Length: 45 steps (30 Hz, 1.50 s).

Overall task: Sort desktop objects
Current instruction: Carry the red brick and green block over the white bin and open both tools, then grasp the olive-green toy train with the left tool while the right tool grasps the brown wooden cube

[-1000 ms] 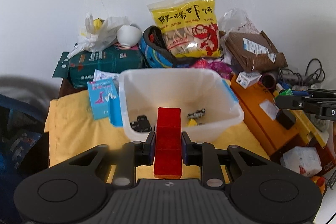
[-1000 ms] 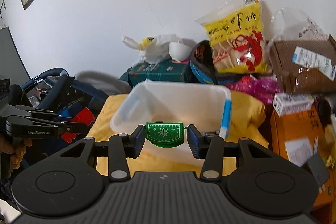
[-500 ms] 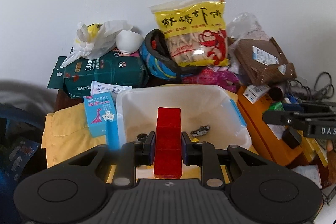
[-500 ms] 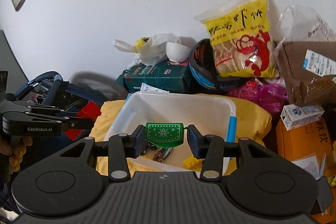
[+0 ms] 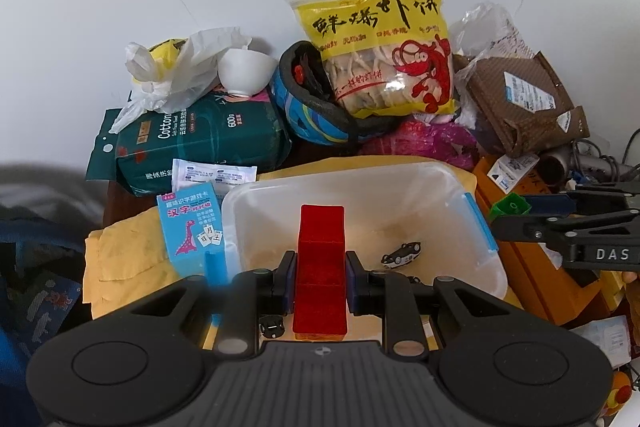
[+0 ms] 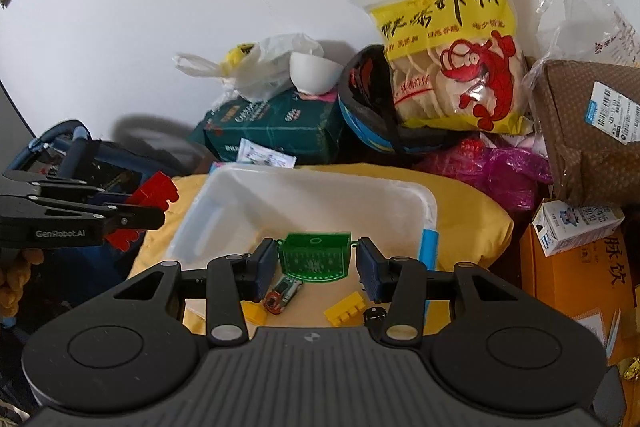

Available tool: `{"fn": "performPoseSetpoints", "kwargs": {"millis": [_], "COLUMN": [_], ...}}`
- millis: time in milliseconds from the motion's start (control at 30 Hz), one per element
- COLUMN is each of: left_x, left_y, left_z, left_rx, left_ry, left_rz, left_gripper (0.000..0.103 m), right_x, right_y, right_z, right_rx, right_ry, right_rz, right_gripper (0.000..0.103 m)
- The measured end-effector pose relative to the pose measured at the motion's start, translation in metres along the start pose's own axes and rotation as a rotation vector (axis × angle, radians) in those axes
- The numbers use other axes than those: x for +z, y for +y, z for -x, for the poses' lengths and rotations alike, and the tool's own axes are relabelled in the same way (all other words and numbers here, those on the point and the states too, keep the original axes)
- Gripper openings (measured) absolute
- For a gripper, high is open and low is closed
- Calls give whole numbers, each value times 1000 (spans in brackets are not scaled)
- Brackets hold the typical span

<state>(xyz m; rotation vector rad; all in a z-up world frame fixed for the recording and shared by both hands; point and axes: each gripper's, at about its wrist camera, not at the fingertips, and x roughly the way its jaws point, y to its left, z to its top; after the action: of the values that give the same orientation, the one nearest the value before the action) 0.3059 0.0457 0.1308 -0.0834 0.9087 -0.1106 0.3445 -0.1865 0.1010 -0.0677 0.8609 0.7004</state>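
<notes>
From the left wrist, the left gripper (image 5: pixel 320 269) is clamping a red block (image 5: pixel 321 267) over the white bin (image 5: pixel 472 211), where 1 toy car (image 5: pixel 402 254) is lying. From the right wrist, the right gripper (image 6: pixel 316 261) is pinching a green piece (image 6: pixel 314 258); 2 yellow bricks (image 6: pixel 346 308), perhaps more, are showing in the bin beside a red-and-green toy car (image 6: pixel 282 294).

Grippers: two, left (image 5: pixel 320 269) and right (image 6: pixel 316 263).
Red blocks: one (image 5: pixel 320 267).
Green pieces: one (image 6: pixel 314 259).
Bins: one (image 6: pixel 304 191).
Toy cars in bin: three – red-green (image 6: pixel 282 293), white-black (image 5: pixel 401 253), black (image 5: pixel 272 327).
Yellow bricks: two (image 6: pixel 346 307), (image 6: pixel 254 311).
Snack bags: one (image 5: pixel 380 43).
Bowls: one (image 5: pixel 243 71).
Card boxes: one (image 5: pixel 190 231).
Helmets: one (image 5: pixel 310 107).
</notes>
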Motion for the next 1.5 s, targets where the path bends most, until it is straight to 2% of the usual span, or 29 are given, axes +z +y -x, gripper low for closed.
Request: {"fn": "performPoseSetpoints", "kwargs": {"millis": [167, 233, 267, 300, 367, 467, 567, 633, 767, 833, 900, 967, 1067, 1233, 1300, 1333, 1400, 1500], "left_x": [3, 4, 4, 2, -4, -22, -61, -102, -179, -216, -245, -265, -285, -292, -292, -292, -290, -287], "left_y": [1, 2, 2, 4, 9, 17, 16, 11, -1, -9, -23, -35, -55, -91, -102, -105, -108, -112], "left_z": [-12, -18, -20, -21, -20, -17, -8, -4, -8, -12, -17, -21, -19, -24, -27, -28, -30, -41], "left_rx": [13, 36, 58, 89, 118, 82, 69, 54, 44, 37, 28, 31, 9, -77, -79, -80, -89, -90], "left_ry": [30, 38, 31, 15, -14, -31, -67, -93, -78, -56, -38, -18, -15, 6, 6, 6, 7, 29], "left_rz": [1, 3, 7, 12, 24, 47, 13, -17, -18, -5, -30, -52, -32, -48, -66, -63, -37, 7], "left_gripper": [28, 45, 61, 66, 66, 66, 66, 66, 66, 66, 66, 66, 66, 66, 66, 66, 66, 66], "right_x": [6, 8, 9, 9, 6, -6, -31, -56, -130, -169, -207, -237, -262, -267, -267, -269, -271, -270], "right_y": [0, -1, -1, -1, -2, -7, -15, -19, -20, -16, -8, 0, 10, 25, 24, 24, 22, 17], "right_z": [-14, -19, -21, -24, -24, -18, -6, 0, 5, 2, -3, -8, -12, -20, -29, -30, -33, -33], "right_rx": [-21, -31, -41, -51, -75, -57, -25, -23, -64, -82, -98, -119, -118, -147, -156, -159, -150, -129], "right_ry": [28, 38, 43, 47, 34, 8, -15, -16, 5, 39, 78, 98, 106, 65, 74, 66, 58, 66], "right_rz": [14, 14, 13, 12, 17, 1, -35, -47, -42, -36, -20, -15, -39, -15, -5, -8, 8, -9], "right_gripper": [48, 49, 57, 71, 79, 79, 79, 79, 79, 77, 65, 59, 59, 59, 58, 56, 38, 37]}}
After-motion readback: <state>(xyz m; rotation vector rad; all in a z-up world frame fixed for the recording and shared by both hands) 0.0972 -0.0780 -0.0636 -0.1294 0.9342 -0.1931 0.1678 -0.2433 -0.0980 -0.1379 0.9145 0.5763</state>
